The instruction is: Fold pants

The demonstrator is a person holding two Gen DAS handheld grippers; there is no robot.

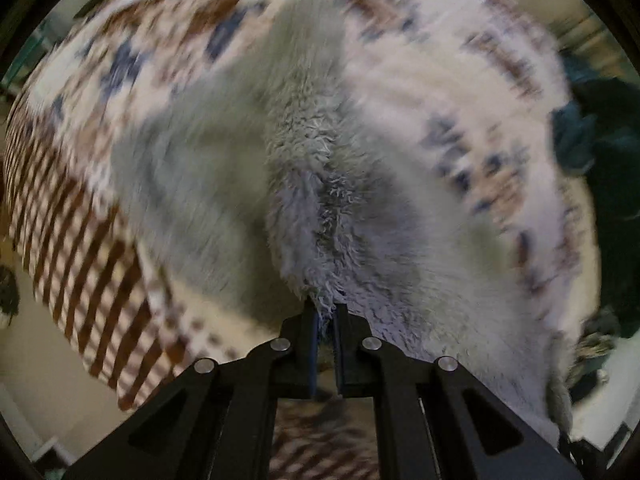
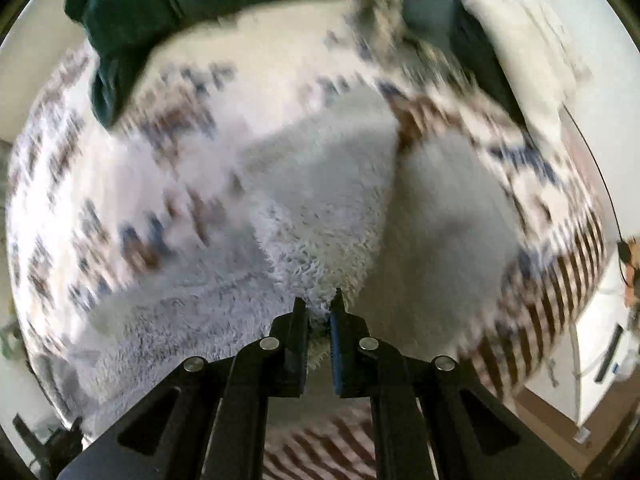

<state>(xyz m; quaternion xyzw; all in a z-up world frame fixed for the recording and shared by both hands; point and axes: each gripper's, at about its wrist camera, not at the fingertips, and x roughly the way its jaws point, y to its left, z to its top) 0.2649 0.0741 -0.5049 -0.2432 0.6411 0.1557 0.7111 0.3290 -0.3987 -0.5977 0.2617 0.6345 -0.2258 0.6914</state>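
The pants (image 1: 312, 152) are fluffy fleece, white with blue and brown patterning outside and pale grey-white pile inside. They fill the left wrist view, blurred by motion. My left gripper (image 1: 325, 308) is shut on a tuft of the fleece edge, which hangs from its tips. In the right wrist view the same pants (image 2: 320, 216) spread below, a striped brown cuff at the right. My right gripper (image 2: 320, 306) is shut on another bit of the fleece edge, the fabric bunched between its pads.
Dark green clothing (image 1: 592, 148) lies at the right in the left view, and dark green clothing (image 2: 132, 12) at the top left in the right view. A white folded item (image 2: 528, 36) lies at the top right, with a thin black cable (image 2: 596, 168) beside it. A pale surface (image 1: 44, 352) lies underneath.
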